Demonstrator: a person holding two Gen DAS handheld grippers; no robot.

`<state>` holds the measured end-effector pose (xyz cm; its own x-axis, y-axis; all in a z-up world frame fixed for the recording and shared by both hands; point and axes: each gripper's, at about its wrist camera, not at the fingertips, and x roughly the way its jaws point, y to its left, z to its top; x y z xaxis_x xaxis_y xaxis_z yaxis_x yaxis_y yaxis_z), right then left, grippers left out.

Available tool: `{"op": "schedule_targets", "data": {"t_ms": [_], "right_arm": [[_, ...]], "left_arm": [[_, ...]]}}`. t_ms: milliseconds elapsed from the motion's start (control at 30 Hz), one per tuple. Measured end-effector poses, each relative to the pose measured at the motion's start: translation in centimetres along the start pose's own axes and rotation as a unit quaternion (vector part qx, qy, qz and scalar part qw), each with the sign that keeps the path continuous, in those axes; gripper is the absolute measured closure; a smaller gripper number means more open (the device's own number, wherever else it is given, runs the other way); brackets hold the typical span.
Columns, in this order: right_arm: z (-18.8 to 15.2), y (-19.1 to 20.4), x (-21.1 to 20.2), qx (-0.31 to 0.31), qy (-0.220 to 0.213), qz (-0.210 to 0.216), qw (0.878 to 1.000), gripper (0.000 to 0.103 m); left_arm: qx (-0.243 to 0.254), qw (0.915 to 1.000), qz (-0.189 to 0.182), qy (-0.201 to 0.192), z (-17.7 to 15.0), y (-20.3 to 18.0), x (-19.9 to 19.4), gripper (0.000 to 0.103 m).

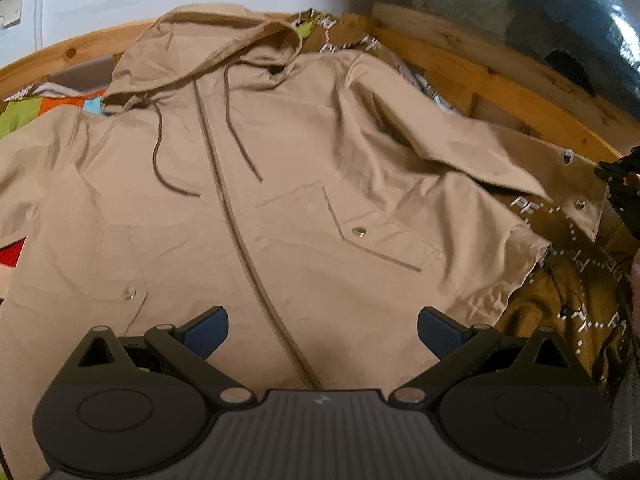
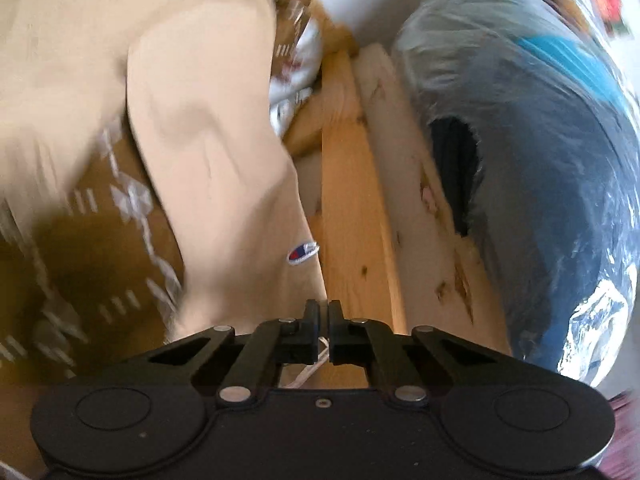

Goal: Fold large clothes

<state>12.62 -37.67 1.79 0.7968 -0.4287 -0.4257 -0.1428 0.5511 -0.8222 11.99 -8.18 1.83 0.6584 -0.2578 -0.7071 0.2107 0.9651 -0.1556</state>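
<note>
Tan hooded jacket [image 1: 280,184] spread flat, front up, over brown blanket [image 1: 560,304] in wooden bed frame [image 1: 480,76]. 2 drawcords, 2 snap pockets. Left gripper [image 1: 322,332] spread wide above hem. Right gripper [image 2: 324,316] pinching sleeve cuff [image 2: 240,216].

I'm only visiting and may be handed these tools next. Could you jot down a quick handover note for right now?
Left hand-held gripper: open, empty, above the jacket's hem.
Right hand-held gripper: shut on the sleeve cuff, by the wooden frame.
Jacket lies front up, zipped, hood flat, on a brown blanket.
Done: jacket spread out.
Left: fold both sleeves in, then fold the body.
</note>
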Motion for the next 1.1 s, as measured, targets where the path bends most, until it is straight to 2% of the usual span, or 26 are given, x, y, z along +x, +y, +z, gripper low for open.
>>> {"op": "schedule_targets", "data": {"t_ms": [67,100,200,267,367,433,600,667,767,800,867,900,933,967,1000,1067,1100], "right_arm": [[1.4,-2.4,-1.5,0.073,-0.017,0.072,0.995,0.101],[2.4,-3.8,-2.3,0.118,-0.028,0.118,0.986,0.101],[4.9,-6.8,-4.3,0.198,-0.069,0.213,0.954,0.101],[6.9,-8.5,-5.5,0.235,-0.103,0.270,0.928,0.101],[10.2,-9.5,-6.5,0.260,-0.145,0.342,0.891,0.101],[12.5,-9.3,-7.2,0.258,-0.165,0.377,0.874,0.101],[17.8,-6.6,-8.3,0.222,-0.202,0.426,0.853,0.101],[19.1,-5.3,-8.7,0.212,-0.207,0.444,0.846,0.101],[20.1,-3.9,-9.5,0.195,-0.214,0.462,0.838,0.101],[20.3,-3.6,-9.8,0.193,-0.218,0.467,0.835,0.101],[20.4,-3.1,-10.2,0.192,-0.226,0.468,0.832,0.101],[20.5,-2.9,-10.3,0.194,-0.232,0.466,0.832,0.101],[20.2,-2.8,-10.2,0.196,-0.236,0.463,0.831,0.099],[19.8,-2.8,-10.1,0.202,-0.244,0.457,0.831,0.096],[19.3,-2.8,-10.0,0.213,-0.252,0.448,0.831,0.091],[17.8,-3.2,-9.4,0.253,-0.266,0.436,0.822,0.058],[16.8,-3.4,-8.8,0.279,-0.268,0.428,0.817,0.050]], "left_arm": [[-0.001,0.9998,-0.016,-0.013,0.3,0.3,-0.2,0.001],[0.000,0.9994,-0.029,-0.021,0.5,0.4,-0.3,0.001],[0.009,0.9951,-0.082,-0.053,1.4,0.6,-0.9,0.001],[0.018,0.9904,-0.116,-0.073,2.2,0.4,-1.5,0.001],[0.033,0.9831,-0.150,-0.100,3.6,-0.2,-2.2,0.001],[0.042,0.9777,-0.171,-0.115,4.6,-0.7,-2.7,0.001],[0.025,0.9640,-0.220,-0.148,6.7,-0.6,-3.5,0.001],[0.029,0.9647,-0.209,-0.157,7.2,-0.4,-3.3,0.001],[0.021,0.9766,-0.143,-0.159,7.7,-0.1,-2.4,0.005],[0.012,0.9791,-0.133,-0.154,7.9,0.1,-1.9,0.013],[-0.009,0.9813,-0.134,-0.138,8.3,0.7,-0.9,0.029],[-0.021,0.9822,-0.134,-0.130,8.6,1.0,-0.6,0.054],[-0.030,0.9832,-0.135,-0.119,8.9,1.3,-0.1,0.089],[-0.036,0.9839,-0.137,-0.109,9.2,1.5,0.2,0.095],[-0.040,0.9842,-0.133,-0.109,9.5,1.9,0.4,0.096],[-0.043,0.9823,-0.133,-0.125,10.2,2.6,0.1,0.097],[-0.050,0.9801,-0.139,-0.133,10.7,3.2,-0.4,0.097]]}}
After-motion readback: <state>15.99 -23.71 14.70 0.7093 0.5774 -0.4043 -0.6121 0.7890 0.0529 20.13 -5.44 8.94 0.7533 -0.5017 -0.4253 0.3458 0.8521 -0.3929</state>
